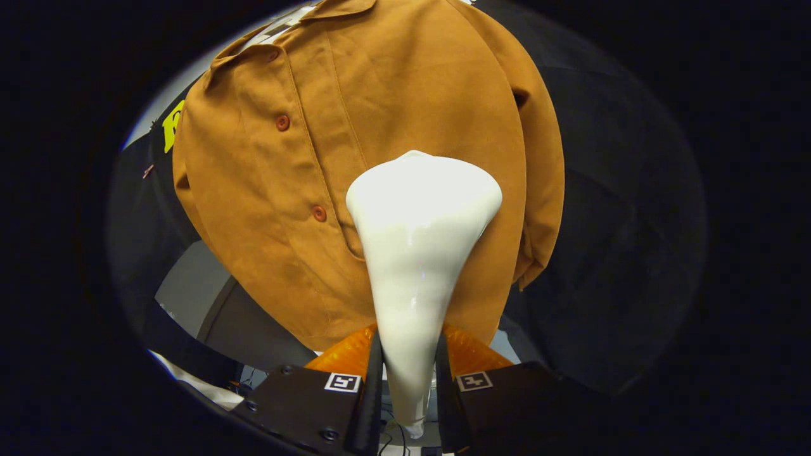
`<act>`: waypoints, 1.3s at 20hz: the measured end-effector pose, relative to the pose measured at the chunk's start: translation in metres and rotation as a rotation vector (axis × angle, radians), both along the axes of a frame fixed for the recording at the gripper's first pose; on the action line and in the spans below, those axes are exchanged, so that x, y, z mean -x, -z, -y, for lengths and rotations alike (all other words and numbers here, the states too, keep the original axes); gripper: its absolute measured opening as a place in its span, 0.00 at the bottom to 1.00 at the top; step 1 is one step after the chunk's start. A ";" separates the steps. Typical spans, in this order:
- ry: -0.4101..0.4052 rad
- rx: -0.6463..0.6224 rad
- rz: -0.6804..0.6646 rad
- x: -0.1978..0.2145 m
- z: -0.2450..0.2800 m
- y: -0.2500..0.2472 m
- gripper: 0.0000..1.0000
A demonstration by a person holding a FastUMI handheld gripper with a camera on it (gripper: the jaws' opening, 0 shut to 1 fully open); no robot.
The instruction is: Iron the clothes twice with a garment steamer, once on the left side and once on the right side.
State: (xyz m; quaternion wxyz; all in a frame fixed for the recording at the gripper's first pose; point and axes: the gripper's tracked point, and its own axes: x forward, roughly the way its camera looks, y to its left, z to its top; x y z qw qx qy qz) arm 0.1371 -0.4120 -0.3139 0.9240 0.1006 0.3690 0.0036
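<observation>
While we hold: our gripper (408, 380) squeezes the white garment steamer (421, 253) tight.
Where: on the brown shirt (380, 95), beside its buttons (282, 122).
How: we slide slowly, flat.

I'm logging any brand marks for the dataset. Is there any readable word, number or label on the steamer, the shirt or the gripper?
None readable.
Steamer head, held between the gripper fingers: plain, no print.
Brown shirt: no tag or text visible.
Gripper: two square coded markers, patterns, not words.

no readable text, square markers on claw (408, 373)
</observation>
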 end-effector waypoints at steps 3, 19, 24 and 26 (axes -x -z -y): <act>0.019 -0.023 -0.040 0.008 -0.002 0.016 0.40; 0.086 0.084 0.176 0.051 -0.048 -0.111 0.40; 0.038 0.117 0.251 0.063 -0.118 -0.164 0.40; 0.022 0.127 0.282 0.066 -0.151 -0.180 0.40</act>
